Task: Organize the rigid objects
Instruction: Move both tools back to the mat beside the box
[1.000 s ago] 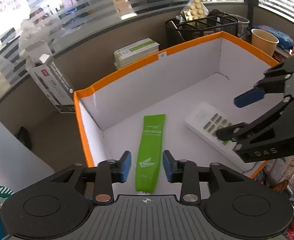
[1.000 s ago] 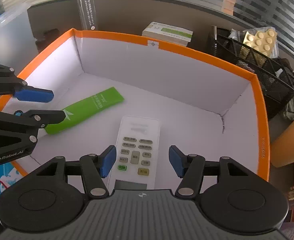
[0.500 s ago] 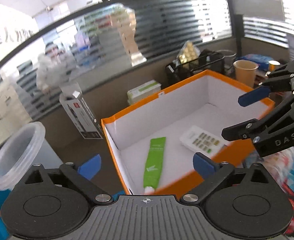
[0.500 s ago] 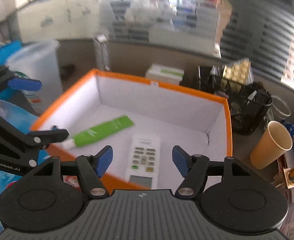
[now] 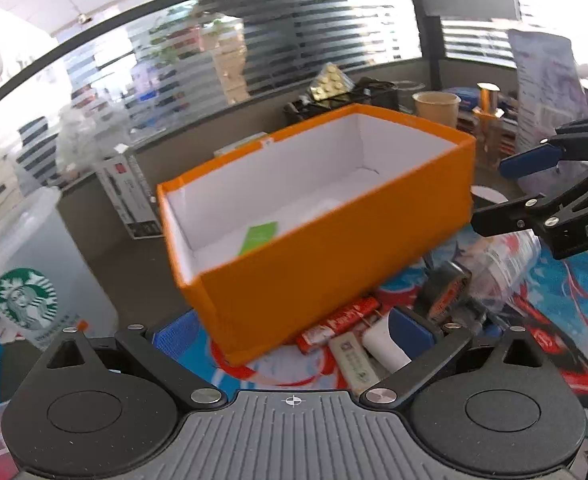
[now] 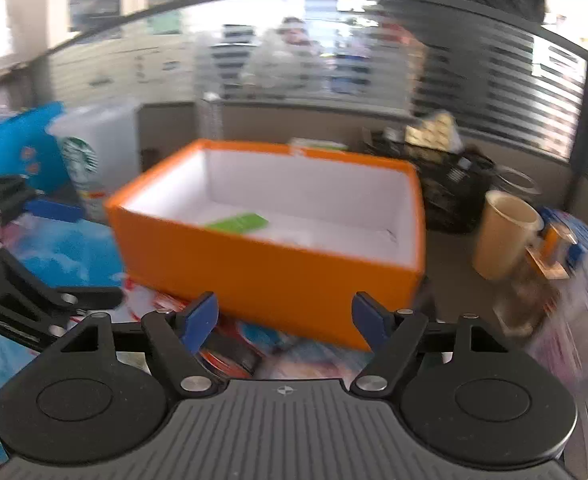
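Both the left hand-held gripper [image 5: 290, 330] and right hand-held gripper [image 6: 285, 316] are spread wide, nothing pinched; clutter beside the orange box [image 5: 334, 248] could easily get knocked.

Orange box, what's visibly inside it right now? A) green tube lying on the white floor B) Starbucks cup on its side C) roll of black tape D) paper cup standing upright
A: a green tube lies on the white floor of the orange box; the paper cup and the Starbucks cup both stand outside it.
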